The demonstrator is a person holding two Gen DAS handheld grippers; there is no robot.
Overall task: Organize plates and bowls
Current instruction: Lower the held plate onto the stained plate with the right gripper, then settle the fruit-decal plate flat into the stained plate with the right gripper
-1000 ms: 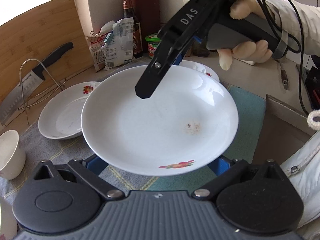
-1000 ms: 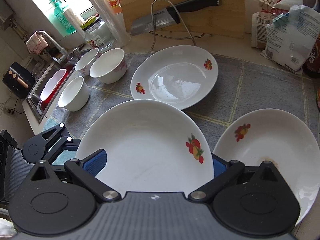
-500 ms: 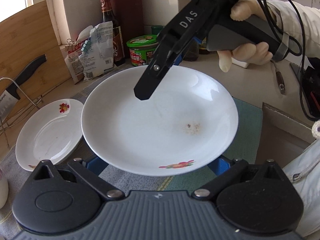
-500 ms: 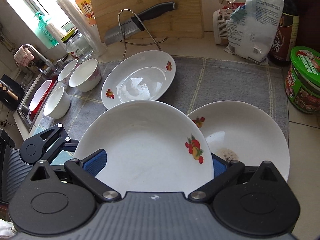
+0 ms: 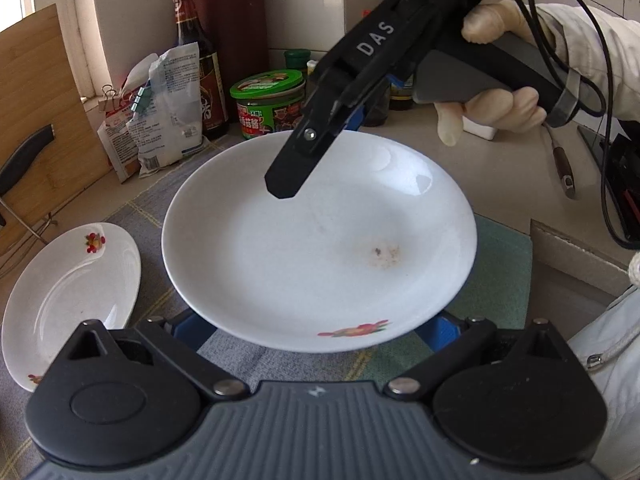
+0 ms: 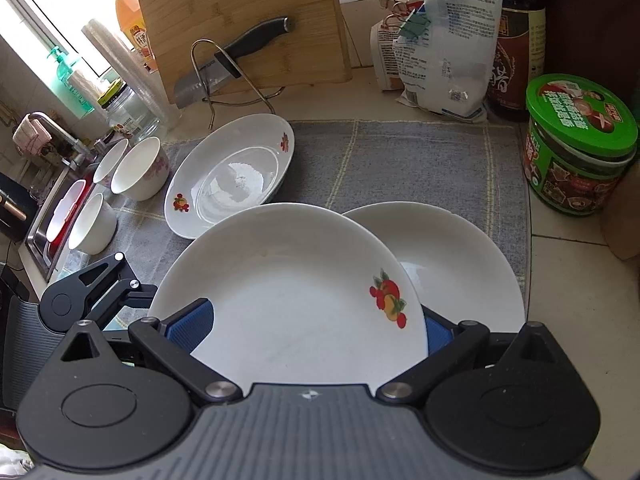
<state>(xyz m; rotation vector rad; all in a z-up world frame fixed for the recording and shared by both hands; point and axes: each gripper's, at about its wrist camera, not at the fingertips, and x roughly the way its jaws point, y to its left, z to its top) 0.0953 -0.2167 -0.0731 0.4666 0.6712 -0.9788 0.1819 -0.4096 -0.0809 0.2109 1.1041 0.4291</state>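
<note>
A white plate (image 5: 320,248) with fruit decals hangs level above the grey mat (image 6: 400,160), held from two sides. My left gripper (image 5: 316,328) is shut on its near rim. My right gripper (image 6: 312,326) is shut on another part of the rim of that plate (image 6: 288,292), and it reaches in from the upper right in the left wrist view. Partly under the held plate lies a second plate (image 6: 460,264); I cannot tell whether they touch. A third plate (image 6: 232,176) rests further left on the mat. Three white bowls (image 6: 140,168) stand near the sink.
A green-lidded jar (image 6: 580,148), a dark sauce bottle (image 6: 516,40) and clipped bags (image 6: 440,52) line the back right. A cutting board (image 6: 240,20) with a knife (image 6: 228,64) on a wire stand leans behind the mat. The sink (image 6: 60,216) is at the far left.
Both grippers have carried the plate rightwards across the mat, toward the jar. It now overlaps the second plate, and the bowls and third plate have fallen behind to the left.
</note>
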